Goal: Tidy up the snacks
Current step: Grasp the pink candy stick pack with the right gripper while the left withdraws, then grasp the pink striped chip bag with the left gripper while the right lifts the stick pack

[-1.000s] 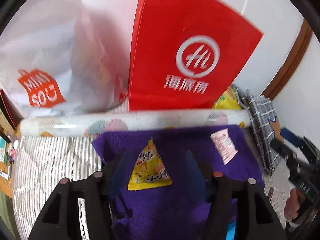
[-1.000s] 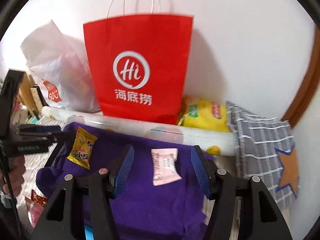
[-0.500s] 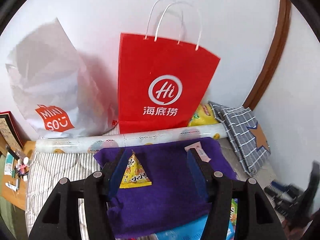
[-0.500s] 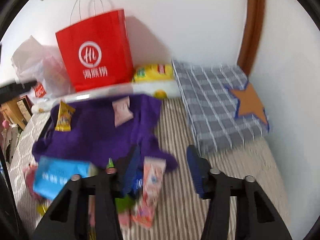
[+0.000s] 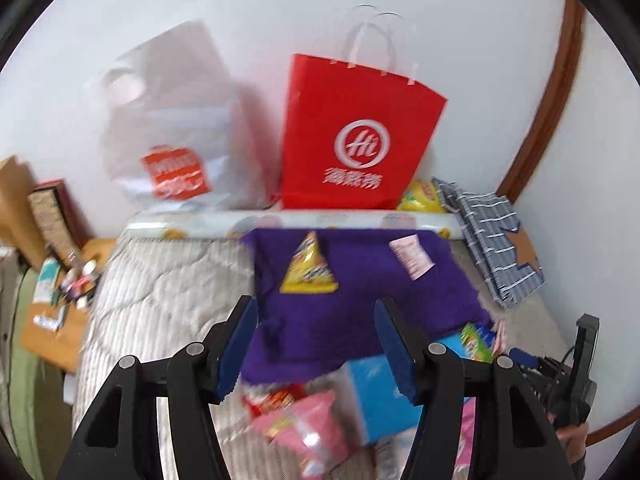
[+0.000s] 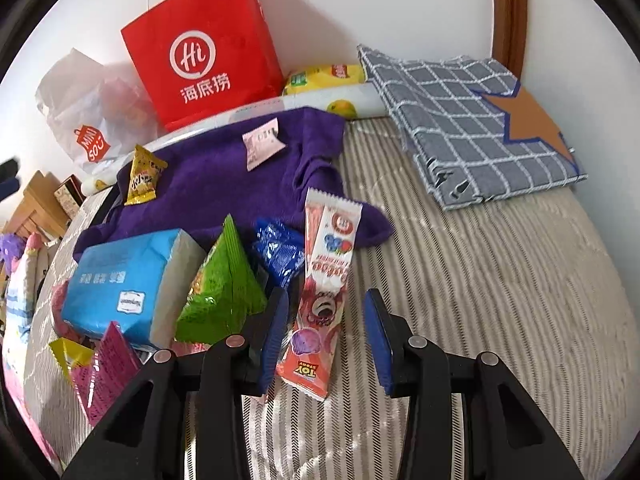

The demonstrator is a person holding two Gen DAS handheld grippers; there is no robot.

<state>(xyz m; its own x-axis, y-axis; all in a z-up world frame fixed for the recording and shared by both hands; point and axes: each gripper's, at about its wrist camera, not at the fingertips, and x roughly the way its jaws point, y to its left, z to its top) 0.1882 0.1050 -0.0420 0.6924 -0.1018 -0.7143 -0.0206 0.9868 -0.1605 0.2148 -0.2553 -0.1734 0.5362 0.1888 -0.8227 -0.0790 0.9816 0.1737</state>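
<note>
Snacks lie on a striped bed. My right gripper [image 6: 326, 336] hovers low over a long pink strip packet [image 6: 324, 300], which lies between its open blue pads; the right pad stands clear of it. A green triangular packet [image 6: 220, 296], a blue packet [image 6: 280, 252] and a blue tissue pack [image 6: 120, 280] lie just left. My left gripper [image 5: 318, 344] is open and holds nothing, above the near edge of a purple cloth [image 5: 320, 320]. On that cloth rest a yellow triangular packet [image 5: 308, 268] and a small pink packet [image 5: 412, 258].
A red paper bag [image 5: 356, 144] and a white plastic bag [image 5: 172, 132] stand against the far wall behind a rolled sheet [image 5: 320, 220]. A checked folded cloth [image 6: 472, 120] lies at the right. A wooden side table [image 5: 52, 320] with clutter is at the left.
My left gripper has pulled back and up from the purple cloth. My right gripper has swung down to the snack pile, its jaws narrower, with the pink strip packet now between them.
</note>
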